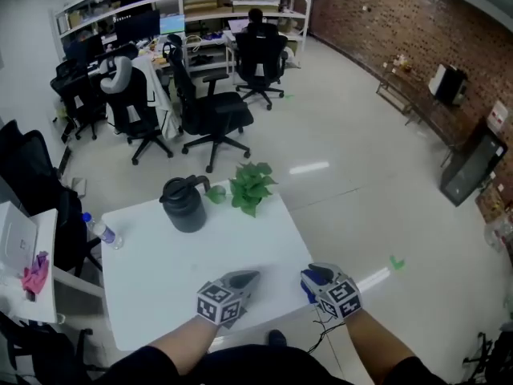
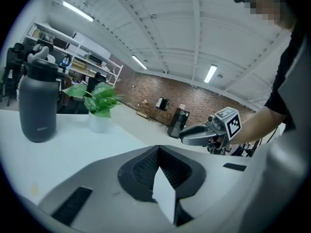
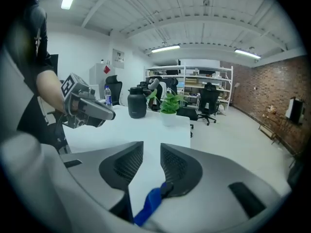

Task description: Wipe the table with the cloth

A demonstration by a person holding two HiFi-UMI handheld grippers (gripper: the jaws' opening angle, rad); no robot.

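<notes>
Left tongs (image 1: 243, 279) are pressed together with nothing in them, low over the near part of the white worktop (image 1: 152, 295). Right tongs (image 1: 314, 274) sit just beside them at the near right corner, spread, with only bare worktop between. A dark jug (image 1: 184, 205) and a potted plant (image 1: 250, 187) stand ahead. The pink cloth (image 1: 34, 274) lies well left of the left tongs, on a separate white side table (image 1: 16, 301).
</notes>
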